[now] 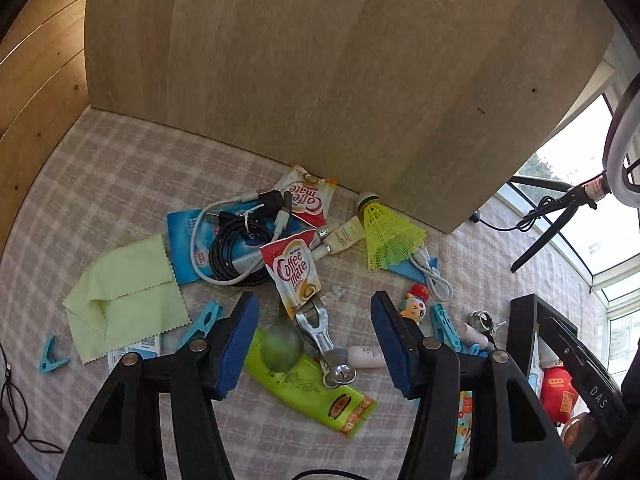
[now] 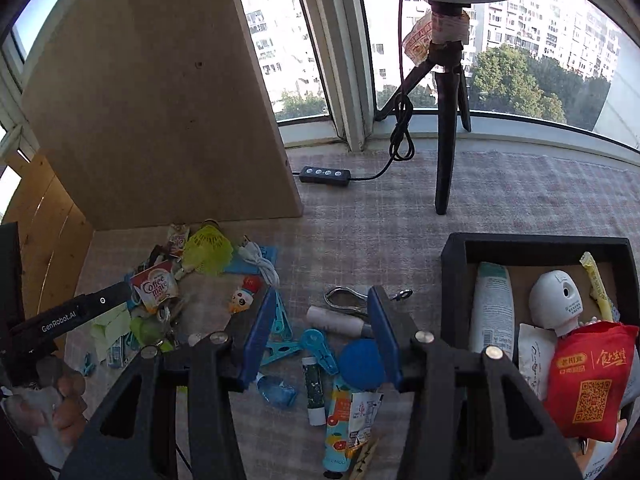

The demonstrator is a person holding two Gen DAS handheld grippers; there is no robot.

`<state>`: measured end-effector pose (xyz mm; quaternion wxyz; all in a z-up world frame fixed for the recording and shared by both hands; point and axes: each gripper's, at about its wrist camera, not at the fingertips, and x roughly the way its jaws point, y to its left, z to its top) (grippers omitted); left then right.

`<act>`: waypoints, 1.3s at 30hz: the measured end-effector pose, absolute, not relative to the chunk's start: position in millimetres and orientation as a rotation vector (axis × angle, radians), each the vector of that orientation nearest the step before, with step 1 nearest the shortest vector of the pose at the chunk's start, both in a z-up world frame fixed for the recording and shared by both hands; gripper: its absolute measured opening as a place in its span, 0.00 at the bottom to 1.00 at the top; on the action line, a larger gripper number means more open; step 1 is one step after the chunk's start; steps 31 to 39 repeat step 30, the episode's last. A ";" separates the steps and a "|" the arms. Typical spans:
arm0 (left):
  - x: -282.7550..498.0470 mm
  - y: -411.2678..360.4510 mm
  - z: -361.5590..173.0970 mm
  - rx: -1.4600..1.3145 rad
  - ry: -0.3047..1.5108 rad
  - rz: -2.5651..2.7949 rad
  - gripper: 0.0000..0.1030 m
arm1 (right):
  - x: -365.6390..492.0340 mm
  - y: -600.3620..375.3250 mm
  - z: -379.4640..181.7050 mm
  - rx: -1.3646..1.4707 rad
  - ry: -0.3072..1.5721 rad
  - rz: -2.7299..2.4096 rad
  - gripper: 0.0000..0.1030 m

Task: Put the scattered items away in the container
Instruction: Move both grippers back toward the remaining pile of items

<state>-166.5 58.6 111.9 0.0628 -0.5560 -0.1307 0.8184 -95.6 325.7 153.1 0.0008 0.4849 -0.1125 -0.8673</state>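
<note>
My left gripper (image 1: 316, 316) is open and empty above a metal clip (image 1: 322, 334), a green ball (image 1: 281, 346) and a green sachet (image 1: 316, 392). Beyond lie Coffee mate sachets (image 1: 294, 270), coiled cables (image 1: 236, 246), a yellow shuttlecock (image 1: 386, 236) and a green cloth (image 1: 124, 296). My right gripper (image 2: 320, 332) is open and empty above blue pegs (image 2: 296, 340), a white tube (image 2: 340, 320) and a blue round lid (image 2: 360, 358). The black container (image 2: 456, 264) at the right holds a red pouch (image 2: 588, 380), a white bottle (image 2: 490, 308) and a white figure.
A wooden board (image 1: 320, 60) stands upright behind the pile. A black tripod (image 2: 446, 128) with a cable and a control box (image 2: 326, 174) stands by the window. A glue stick (image 2: 314, 388) and printed sachets (image 2: 348, 420) lie near my right gripper.
</note>
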 end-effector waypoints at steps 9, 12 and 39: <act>-184.1 28.1 78.3 -1.773 -0.507 2.448 0.48 | -156.2 252.5 111.6 1.568 -0.206 -2.566 0.45; -188.6 30.2 71.1 -1.785 -0.534 2.423 0.45 | -171.5 240.2 101.1 1.585 -0.183 -2.555 0.44; -206.3 68.5 58.6 -1.766 -0.459 2.377 0.10 | -215.2 235.7 72.2 1.617 -0.248 -2.502 0.25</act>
